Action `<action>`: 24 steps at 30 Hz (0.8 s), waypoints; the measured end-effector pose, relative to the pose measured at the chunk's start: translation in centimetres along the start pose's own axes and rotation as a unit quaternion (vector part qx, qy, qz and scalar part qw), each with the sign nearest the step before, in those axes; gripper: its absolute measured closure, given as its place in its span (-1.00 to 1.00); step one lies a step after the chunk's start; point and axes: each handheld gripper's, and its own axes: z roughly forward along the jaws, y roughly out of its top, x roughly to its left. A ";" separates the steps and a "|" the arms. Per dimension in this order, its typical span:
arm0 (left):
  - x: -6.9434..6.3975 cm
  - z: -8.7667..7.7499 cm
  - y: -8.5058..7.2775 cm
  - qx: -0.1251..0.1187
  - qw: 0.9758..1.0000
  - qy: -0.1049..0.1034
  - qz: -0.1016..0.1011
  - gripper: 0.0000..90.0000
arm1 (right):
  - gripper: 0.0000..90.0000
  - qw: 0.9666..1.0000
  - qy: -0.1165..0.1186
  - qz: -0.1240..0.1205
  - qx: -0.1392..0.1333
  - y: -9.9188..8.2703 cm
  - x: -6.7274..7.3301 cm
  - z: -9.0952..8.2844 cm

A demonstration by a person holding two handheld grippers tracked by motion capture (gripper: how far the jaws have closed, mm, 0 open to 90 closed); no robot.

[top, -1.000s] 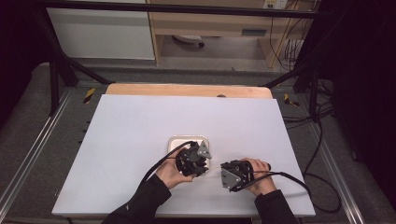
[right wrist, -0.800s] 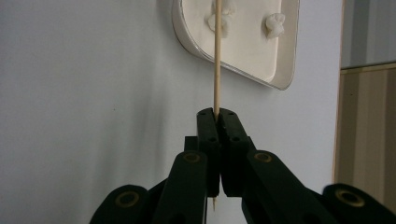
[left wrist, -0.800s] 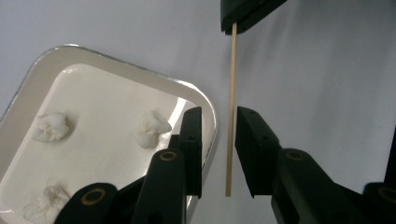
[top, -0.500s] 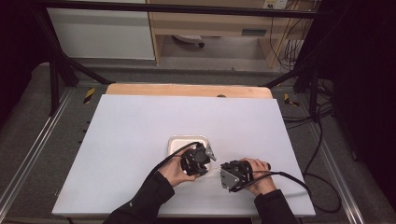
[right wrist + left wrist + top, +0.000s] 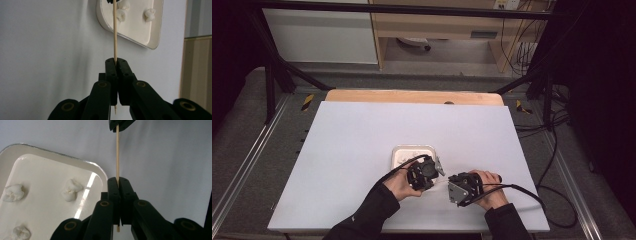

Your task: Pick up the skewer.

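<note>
We held the skewer [image 5: 117,152] level above the table's [image 5: 362,130] near edge, beside the tray [image 5: 398,152], its long axis running between both grippers, left [image 5: 117,180] and right [image 5: 115,60], each pinching one end.

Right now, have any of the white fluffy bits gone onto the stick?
Not yet. The wooden skewer is bare. Done: both the left gripper and the right gripper are clamped on it, the left jaws having just closed. Left to do: spearing the white pieces that lie in the tray.
</note>
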 end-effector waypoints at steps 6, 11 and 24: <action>0.1 -0.3 -0.6 -0.009 1.000 0.012 -0.003 0.98 | 0.78 0.999 -0.006 0.039 -0.013 -0.3 -0.3 -0.3; 0.8 -1.0 -2.0 -0.017 0.999 0.022 -0.021 0.98 | 0.23 0.990 -0.007 0.138 -0.030 -1.3 -0.6 -1.0; 1.8 -3.0 -6.2 -0.061 0.995 0.044 -0.071 0.98 | -0.67 0.923 -0.003 0.382 -0.042 -4.1 -0.8 -1.0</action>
